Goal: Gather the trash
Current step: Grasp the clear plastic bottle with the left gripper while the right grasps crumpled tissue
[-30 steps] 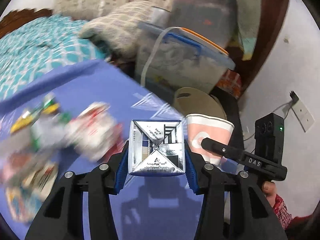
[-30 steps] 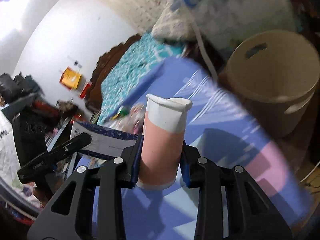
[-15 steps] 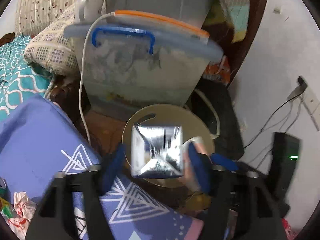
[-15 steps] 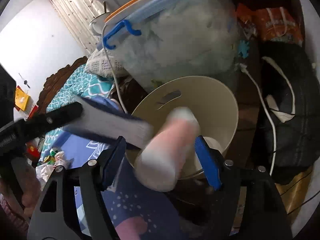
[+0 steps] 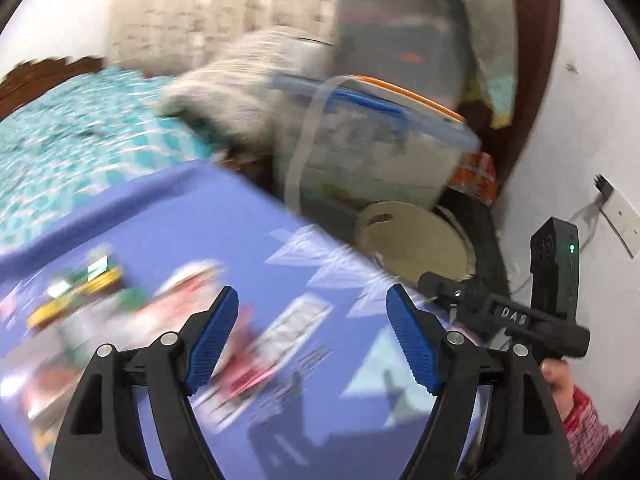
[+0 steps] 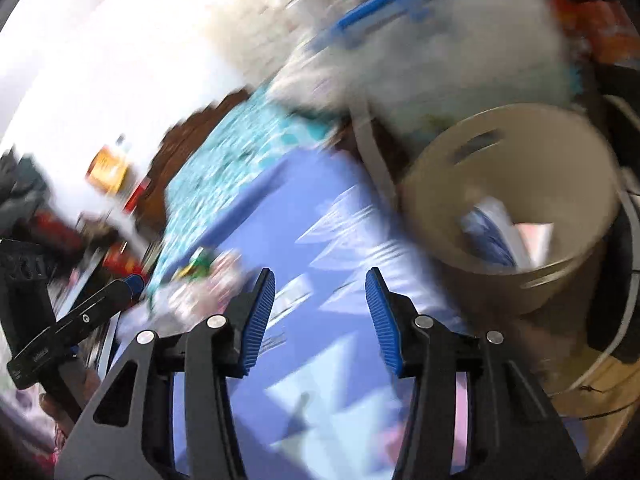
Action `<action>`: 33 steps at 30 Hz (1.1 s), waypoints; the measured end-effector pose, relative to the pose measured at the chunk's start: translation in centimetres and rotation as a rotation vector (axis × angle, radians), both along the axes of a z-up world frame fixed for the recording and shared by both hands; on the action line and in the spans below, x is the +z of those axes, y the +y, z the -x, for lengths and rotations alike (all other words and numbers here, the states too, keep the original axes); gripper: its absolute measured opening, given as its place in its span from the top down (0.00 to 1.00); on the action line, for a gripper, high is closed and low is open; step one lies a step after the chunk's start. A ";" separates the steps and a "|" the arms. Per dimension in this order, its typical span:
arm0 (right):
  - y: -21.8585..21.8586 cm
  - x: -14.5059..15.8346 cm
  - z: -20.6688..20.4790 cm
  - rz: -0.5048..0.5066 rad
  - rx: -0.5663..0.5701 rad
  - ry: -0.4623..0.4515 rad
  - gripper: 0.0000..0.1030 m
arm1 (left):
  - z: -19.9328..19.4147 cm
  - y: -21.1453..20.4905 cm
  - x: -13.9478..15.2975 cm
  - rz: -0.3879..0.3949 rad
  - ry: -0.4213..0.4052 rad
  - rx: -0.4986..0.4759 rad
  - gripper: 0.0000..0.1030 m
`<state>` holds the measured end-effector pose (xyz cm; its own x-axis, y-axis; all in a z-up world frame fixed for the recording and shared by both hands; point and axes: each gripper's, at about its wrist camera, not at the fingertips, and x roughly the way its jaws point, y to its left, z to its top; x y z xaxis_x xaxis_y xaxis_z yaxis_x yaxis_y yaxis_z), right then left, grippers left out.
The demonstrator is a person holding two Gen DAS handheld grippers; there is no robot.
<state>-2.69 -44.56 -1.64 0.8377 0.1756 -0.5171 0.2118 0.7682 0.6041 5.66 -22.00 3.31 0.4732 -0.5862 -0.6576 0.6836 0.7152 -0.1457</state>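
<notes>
Carton, cup gone — wrappers (image 5: 192, 304) blurred.

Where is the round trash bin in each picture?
Left wrist view: the beige trash bin sits right of centre, past the purple sheet's edge.
Right wrist view: the bin fills the right side, trash inside.
Shared landmark: the blue-handled storage box behind it.

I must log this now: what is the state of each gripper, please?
Left gripper: open, holds nothing; jaws have just been opening.
Right gripper: open, holds nothing; jaws have just been closing.
</notes>
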 end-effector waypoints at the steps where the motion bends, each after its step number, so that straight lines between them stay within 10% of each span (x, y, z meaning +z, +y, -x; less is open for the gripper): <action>1: 2.0 0.1 -1.0 0.014 0.045 0.006 0.51 | -0.1 2.8 0.0 0.008 0.005 0.047 0.29; 10: 16.5 -0.1 -8.2 0.009 0.376 0.054 0.50 | -3.2 19.4 0.5 -0.019 -0.059 0.369 0.08; 18: 17.7 1.6 -10.9 0.325 0.225 0.085 0.34 | -4.6 17.0 -2.5 -0.168 -0.105 0.189 0.08; 23: 16.7 0.6 -12.6 0.342 0.218 0.123 0.34 | -5.6 15.6 -4.2 -0.182 -0.093 0.185 0.08; 27: 16.6 -0.1 -13.0 0.286 0.243 0.132 0.73 | -5.8 15.5 -5.0 -0.180 -0.088 0.222 0.19; 33: 17.7 3.2 -8.5 0.351 0.205 -0.011 0.77 | -3.2 16.1 -3.9 -0.150 -0.129 0.235 0.33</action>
